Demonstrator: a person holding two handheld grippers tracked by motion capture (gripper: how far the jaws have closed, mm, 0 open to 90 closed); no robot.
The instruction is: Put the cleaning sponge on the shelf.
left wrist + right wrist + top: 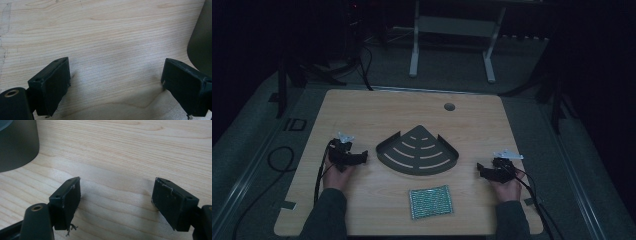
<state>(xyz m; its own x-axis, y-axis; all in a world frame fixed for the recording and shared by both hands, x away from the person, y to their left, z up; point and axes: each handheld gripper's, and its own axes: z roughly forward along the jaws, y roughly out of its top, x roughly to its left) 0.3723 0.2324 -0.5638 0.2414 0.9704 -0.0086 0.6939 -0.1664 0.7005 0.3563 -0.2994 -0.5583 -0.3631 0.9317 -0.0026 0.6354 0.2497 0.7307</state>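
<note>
Dark metal corner shelf (pixel 417 152) flat at mid-counter (pixel 362 107), between left hand-held gripper (pixel 362 157) and right hand-held gripper (pixel 480 169); both spread wide, pinching nothing, resting low on wood. Green scrub pad (pixel 430 200) near front edge. Risk, judged: thin rim slipping from pads, shelf sliding on smooth wood under one-sided push.
</note>
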